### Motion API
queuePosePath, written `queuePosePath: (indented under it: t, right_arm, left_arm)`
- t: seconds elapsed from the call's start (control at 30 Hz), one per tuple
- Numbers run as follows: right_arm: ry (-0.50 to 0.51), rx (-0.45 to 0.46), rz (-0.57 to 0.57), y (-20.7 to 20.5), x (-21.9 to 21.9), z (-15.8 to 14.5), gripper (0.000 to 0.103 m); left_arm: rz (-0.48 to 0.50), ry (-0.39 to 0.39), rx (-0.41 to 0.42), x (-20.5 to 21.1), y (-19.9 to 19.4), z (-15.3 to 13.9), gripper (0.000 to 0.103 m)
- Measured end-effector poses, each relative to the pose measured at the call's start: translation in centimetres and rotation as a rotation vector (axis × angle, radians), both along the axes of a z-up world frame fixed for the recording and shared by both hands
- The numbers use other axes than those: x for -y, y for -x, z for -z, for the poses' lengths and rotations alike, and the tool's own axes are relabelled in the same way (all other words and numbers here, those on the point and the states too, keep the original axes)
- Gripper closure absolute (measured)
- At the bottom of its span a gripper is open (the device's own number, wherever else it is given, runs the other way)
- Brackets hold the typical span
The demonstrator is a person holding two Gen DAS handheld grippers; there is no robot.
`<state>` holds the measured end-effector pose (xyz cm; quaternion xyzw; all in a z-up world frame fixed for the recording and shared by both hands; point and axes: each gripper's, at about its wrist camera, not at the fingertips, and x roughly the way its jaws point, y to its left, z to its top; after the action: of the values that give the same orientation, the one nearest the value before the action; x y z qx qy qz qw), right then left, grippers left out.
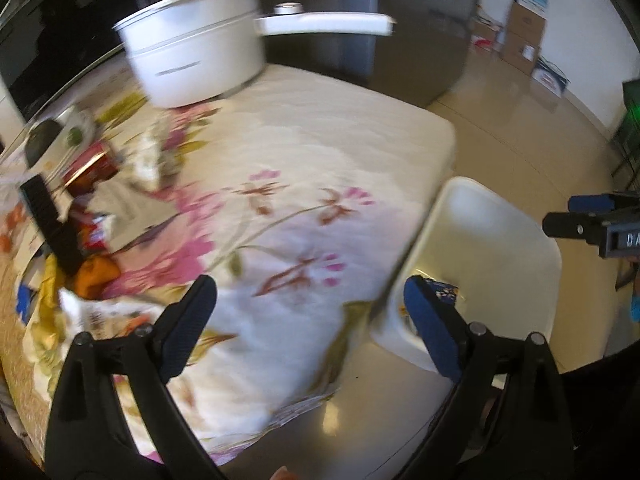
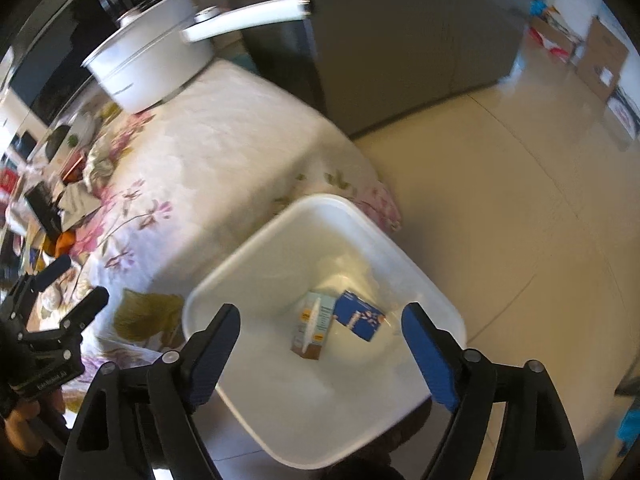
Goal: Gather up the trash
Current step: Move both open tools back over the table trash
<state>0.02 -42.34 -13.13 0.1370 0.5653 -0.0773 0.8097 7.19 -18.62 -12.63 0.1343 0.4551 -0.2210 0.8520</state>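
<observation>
Cartons: two small cartons lie in the white bin (image 2: 256, 280), on its floor, side by side and touching or nearly so.
Brown carton (image 2: 310, 330): long axis runs up and down the right wrist view, leaning slightly, its brown end toward the camera.
Blue carton (image 2: 360, 316): just right of the brown one, lying askew, long axis slanting from upper left to lower right.
Bin: stands on the floor (image 2: 520, 200), hard against the corner of the bench (image 2: 224, 128).
Right tool (image 2: 320, 344): above the bin, pointing down into it, jaws wide apart, nothing between the pads.
Left tool (image 1: 310, 320): over the bench edge, jaws spread wide and empty; one blue finger (image 1: 430, 320) overlaps the bin rim in the view.
Bench: covered with a flowered cloth; a heap of wrappers (image 1: 92, 240) and packets sits at its left end.
Pot (image 1: 192, 52): white, lidded, at the far end, long handle pointing right.
Boxes (image 1: 524, 36): cardboard, by the far wall.
</observation>
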Motion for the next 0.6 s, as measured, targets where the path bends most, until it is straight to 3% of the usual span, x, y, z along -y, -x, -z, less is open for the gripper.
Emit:
queuePosePath:
  t: [0.23, 0.6]
  right_arm:
    - [0.046, 0.009, -0.086, -3.1, -3.7, -1.2, 0.018]
    - [0.055, 0.04, -0.215, -7.5, -10.4, -3.2, 0.018]
  left_arm:
    - [-0.127, -0.003, -0.005, -5.5, -1.9, -0.7, 0.008]
    - [-0.367, 0.071, -0.056, -16.4, -5.6, -3.2, 0.008]
